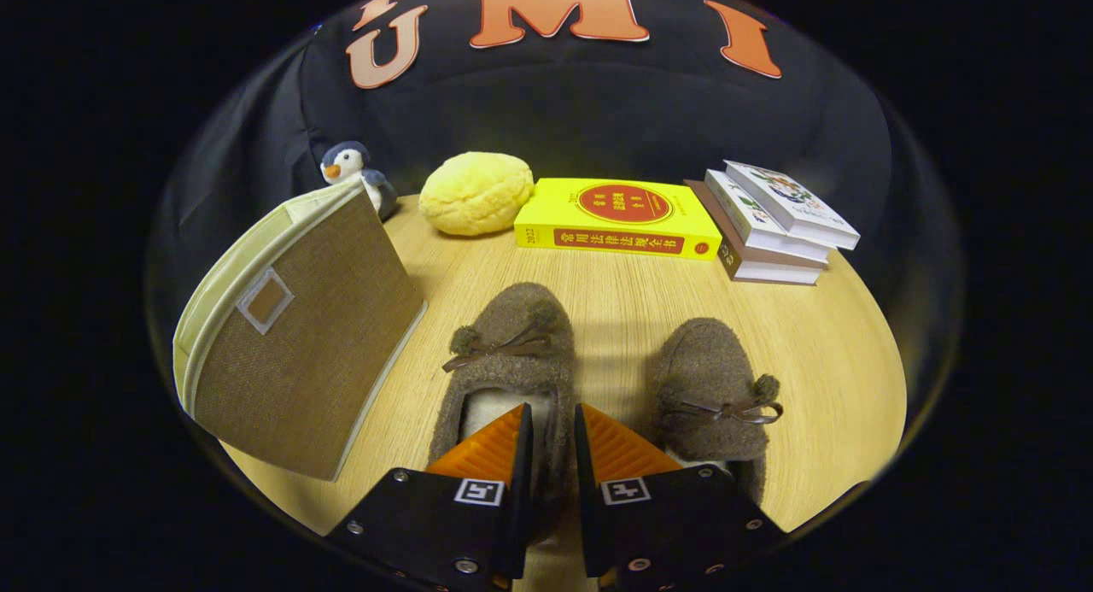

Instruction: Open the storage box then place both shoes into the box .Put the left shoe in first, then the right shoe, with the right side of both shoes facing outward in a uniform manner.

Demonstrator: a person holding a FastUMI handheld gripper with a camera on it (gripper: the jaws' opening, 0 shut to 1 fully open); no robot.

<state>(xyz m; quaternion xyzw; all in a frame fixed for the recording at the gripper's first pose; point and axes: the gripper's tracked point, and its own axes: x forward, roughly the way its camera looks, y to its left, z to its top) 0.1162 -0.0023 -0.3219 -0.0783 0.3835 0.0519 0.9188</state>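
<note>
Gripper: fingers nearly closed, only a narrow gap between them; pinching the right side wall of the left shoe, one finger inside the shoe opening, the other outside.
Left shoe: brown fuzzy slipper with a small bow and pompoms, lying on the table, toe pointing away from the fingers, heel part hidden under the gripper.
Right shoe: same kind of slipper, just beside the left shoe on its right, apart from it, not touched by the fingers; bow turned toward the outer side.
Storage box: brown fabric box with pale trim and a small label window on the front, standing tilted to the left of the left shoe; lid seems lifted at the back, inside not visible.
Table: light wood surface with visible grain.
Beyond the shoes: yellow bread-shaped cushion, thick yellow book lying flat, stack of books to its right.
Penguin toy: small plush behind the storage box.
Room: dark cloth wall behind the table.
Writing: red band with characters on the spine of the yellow book, red round mark on its cover; too small to read surely.
</note>
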